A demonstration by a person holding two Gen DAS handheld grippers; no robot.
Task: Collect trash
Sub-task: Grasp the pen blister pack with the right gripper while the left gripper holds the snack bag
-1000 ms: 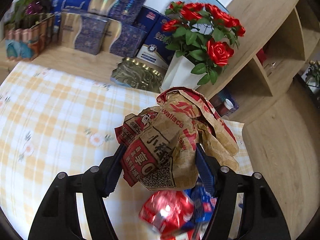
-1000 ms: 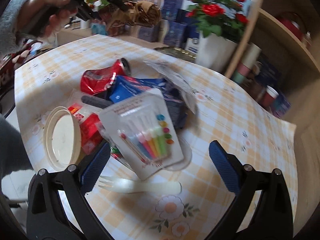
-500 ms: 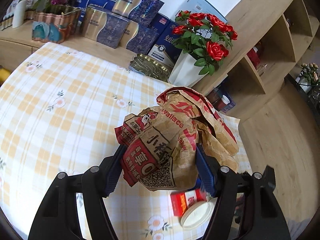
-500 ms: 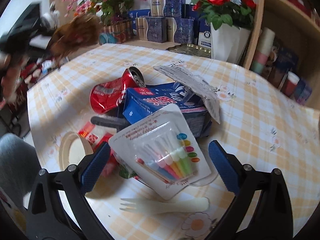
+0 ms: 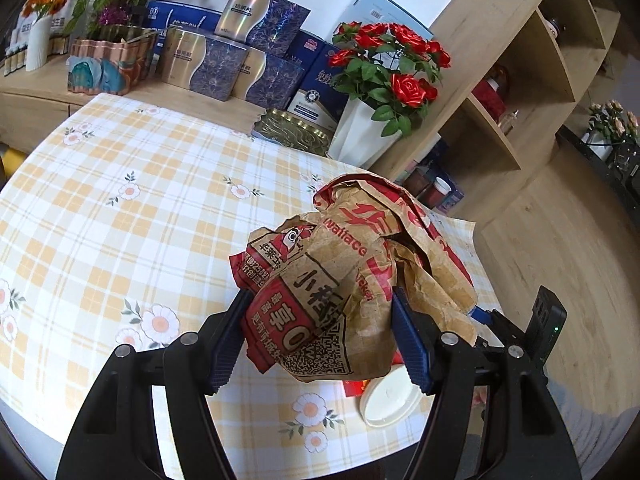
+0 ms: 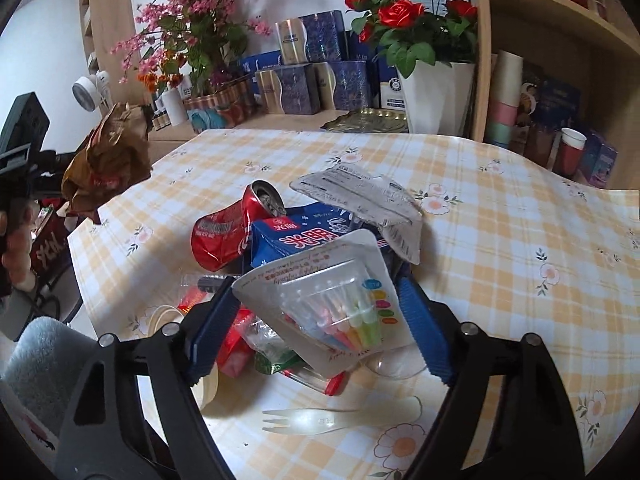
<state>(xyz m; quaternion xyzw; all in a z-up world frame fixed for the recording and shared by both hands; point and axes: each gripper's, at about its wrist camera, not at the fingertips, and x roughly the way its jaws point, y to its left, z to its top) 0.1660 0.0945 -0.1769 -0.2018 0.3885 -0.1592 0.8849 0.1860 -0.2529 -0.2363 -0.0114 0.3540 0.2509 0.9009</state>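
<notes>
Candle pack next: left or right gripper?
Right. The right gripper already straddles the candle pack, jaws closing around it. The left gripper is occupied, shut on the crumpled paper bag.

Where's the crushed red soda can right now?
Right wrist view, left of centre: the crushed red soda can lies on the checked tablecloth, against the blue carton.

The bench [image 6: 500, 216] carries one crushed red can [image 6: 232, 232], one blue carton [image 6: 296, 240], one grey printed wrapper [image 6: 360, 192], one blister pack of candles [image 6: 332, 300], one plastic fork [image 6: 340, 420], and one white lid [image 5: 390, 398]. One crumpled paper bag [image 5: 340, 276] is counted in the left claw [image 5: 320, 340]; the right claw [image 6: 320, 332] makes two claws. Behind stand one white pot of red roses [image 6: 432, 92], one pink-flowered plant [image 6: 188, 28], and one gold tray [image 5: 292, 130].
</notes>
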